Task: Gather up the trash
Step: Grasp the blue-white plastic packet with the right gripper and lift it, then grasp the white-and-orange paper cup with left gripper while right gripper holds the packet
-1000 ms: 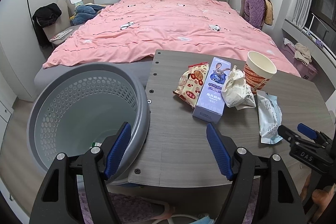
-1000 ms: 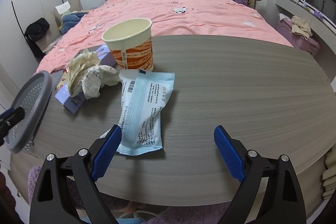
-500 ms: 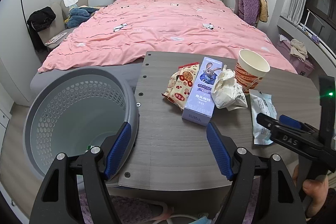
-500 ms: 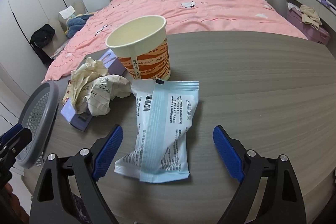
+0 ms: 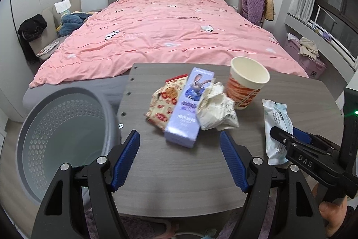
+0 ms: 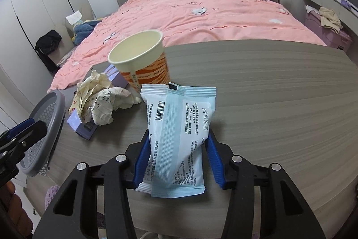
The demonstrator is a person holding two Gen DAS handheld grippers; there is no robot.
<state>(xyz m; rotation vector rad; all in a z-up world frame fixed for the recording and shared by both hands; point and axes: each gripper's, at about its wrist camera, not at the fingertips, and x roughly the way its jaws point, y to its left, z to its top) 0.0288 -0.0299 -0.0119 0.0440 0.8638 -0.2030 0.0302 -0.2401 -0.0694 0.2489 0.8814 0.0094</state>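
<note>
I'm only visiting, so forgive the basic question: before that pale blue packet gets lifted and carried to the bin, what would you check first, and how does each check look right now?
1. Packet between the pads: ok. The blue packet sits inside the right gripper, whose jaws are closing on it.
2. Grip firm enough to lift: cannot tell; the packet already bulges between the pads.
3. Bin open to receive: ok. The grey bin stands beside the table, its mouth uncovered.
4. Way across clear: not ok. The paper cup, crumpled paper and purple box lie between packet and bin.
5. Other gripper free: ok. The left gripper is open, holding nothing.
</note>
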